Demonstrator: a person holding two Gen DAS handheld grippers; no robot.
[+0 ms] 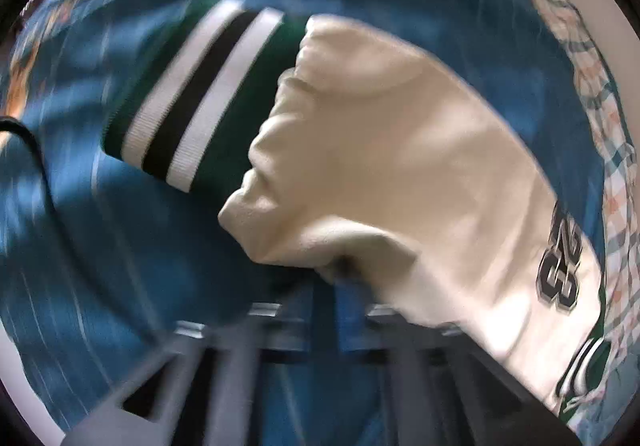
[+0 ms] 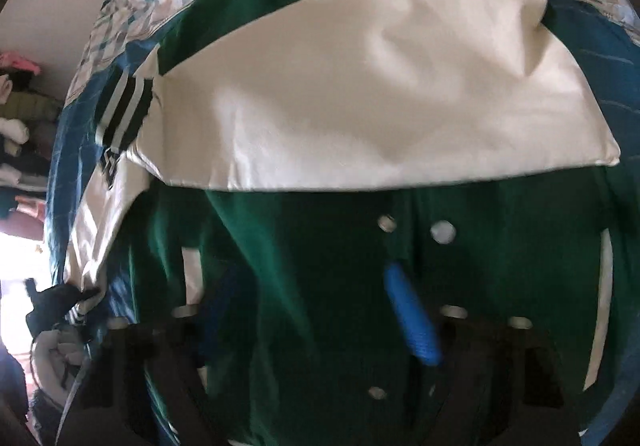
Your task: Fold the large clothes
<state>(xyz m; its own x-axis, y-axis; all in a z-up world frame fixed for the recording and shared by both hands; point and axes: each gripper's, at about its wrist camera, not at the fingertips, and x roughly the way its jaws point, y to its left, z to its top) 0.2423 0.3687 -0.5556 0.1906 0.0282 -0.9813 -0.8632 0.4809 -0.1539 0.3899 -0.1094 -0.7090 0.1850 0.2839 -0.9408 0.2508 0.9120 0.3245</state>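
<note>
Left wrist view: my left gripper [image 1: 336, 286] sits at the bottom centre of the frame, blurred, its fingers pinched on a fold of the cream sleeve [image 1: 400, 166]. The sleeve runs from centre toward the lower right, where a number patch [image 1: 560, 266] shows. Its green cuff [image 1: 192, 94], striped white and black, lies in the upper left over the blue bedsheet [image 1: 100, 246].

In the right wrist view, my right gripper [image 2: 316, 326] is low in the frame, dark and blurred; one blue fingertip [image 2: 412, 318] shows against the green jacket [image 2: 320, 266], but I cannot tell whether the fingers are apart or together. The other cream sleeve [image 2: 380, 106] lies folded across the jacket's upper half.
</note>
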